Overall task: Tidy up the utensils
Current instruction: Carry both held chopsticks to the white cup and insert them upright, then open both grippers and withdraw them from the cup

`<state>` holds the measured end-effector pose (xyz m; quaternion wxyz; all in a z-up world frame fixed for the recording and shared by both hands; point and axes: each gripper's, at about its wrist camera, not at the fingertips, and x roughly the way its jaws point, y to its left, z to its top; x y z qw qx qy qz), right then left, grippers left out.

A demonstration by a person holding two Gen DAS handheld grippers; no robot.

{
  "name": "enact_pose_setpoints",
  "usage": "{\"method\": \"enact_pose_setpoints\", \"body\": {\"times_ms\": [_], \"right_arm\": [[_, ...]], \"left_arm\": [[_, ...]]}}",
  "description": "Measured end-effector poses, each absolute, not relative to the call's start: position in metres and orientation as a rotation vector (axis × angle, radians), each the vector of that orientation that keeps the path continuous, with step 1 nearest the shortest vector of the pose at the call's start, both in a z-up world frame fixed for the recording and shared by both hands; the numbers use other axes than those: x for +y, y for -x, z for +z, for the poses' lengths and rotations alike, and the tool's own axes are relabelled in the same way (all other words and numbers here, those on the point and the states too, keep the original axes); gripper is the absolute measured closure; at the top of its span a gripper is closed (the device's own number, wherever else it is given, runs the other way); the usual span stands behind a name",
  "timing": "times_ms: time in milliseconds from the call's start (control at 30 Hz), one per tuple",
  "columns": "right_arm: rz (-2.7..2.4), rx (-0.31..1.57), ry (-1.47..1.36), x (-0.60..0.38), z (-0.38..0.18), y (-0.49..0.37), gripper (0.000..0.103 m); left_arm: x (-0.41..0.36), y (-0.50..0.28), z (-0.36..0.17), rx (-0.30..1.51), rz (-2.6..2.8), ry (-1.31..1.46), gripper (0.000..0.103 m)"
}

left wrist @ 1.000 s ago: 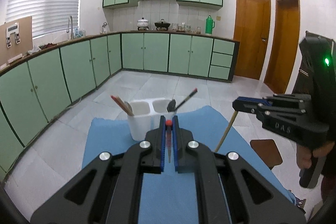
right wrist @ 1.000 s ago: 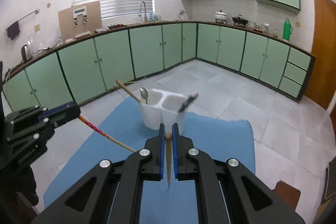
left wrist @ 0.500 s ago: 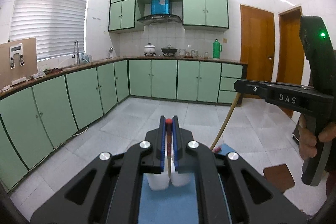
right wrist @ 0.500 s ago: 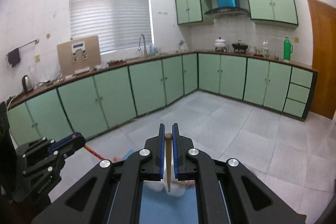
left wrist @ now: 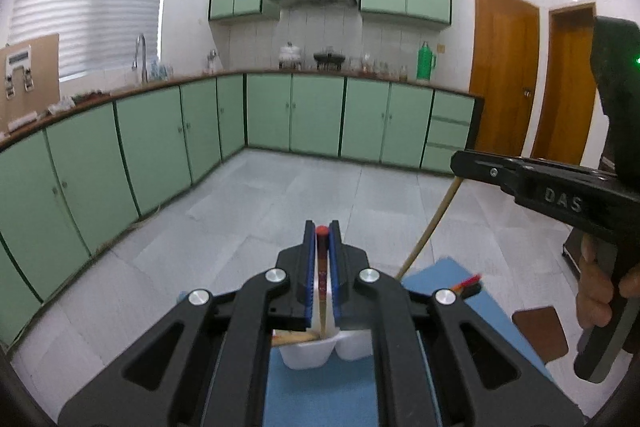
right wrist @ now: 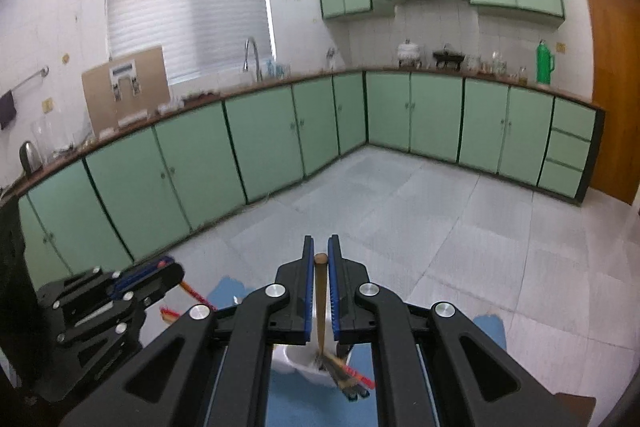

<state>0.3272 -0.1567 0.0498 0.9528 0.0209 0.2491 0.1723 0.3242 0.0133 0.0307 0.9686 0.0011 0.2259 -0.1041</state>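
Green-cabinet kitchen, blue mat (left wrist: 320,391) | my left gripper (left wrist: 322,247) was easing open, red-tipped chopstick (left wrist: 321,267) between its jaws above the white utensil holder (left wrist: 308,353) | my right gripper (right wrist: 321,263) was clamped on a brown chopstick (right wrist: 320,299) over that holder.

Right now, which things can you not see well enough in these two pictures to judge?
- White holder: left wrist view, the left gripper covers its top; compartments unclear.
- Red-tipped chopstick: its lower end is hidden behind the holder's rim.
- Wooden chopstick: right wrist view, its lower end blurs among the utensils under the right gripper.
- Blue cloth: mostly covered by gripper bodies.
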Motion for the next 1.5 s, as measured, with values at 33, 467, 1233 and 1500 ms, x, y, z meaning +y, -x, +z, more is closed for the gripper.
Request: {"method": "enact_pose_setpoints", "body": {"times_ms": [33,467,1233,1500], "right_arm": [[0.342,0.516,-0.041,-0.158,0.044,-0.328,0.094],[0.227,0.463,-0.170,-0.226,0.039,-0.257,0.037],[0.230,0.527,-0.060,-0.199,-0.021,-0.099,0.006],[0.283,0.469,-0.062,-0.192,0.009,-0.066,0.006]], "left_arm": [[0.014,-0.327,0.026,0.473,-0.206,0.000,0.089],[0.037,-0.268,0.029,0.410,-0.146,0.038,0.026],[0.018,-0.115,-0.010,0.503,-0.184,0.041,0.010],[0.009,-0.087,0.016,0.444,-0.192,0.031,0.010]]}}
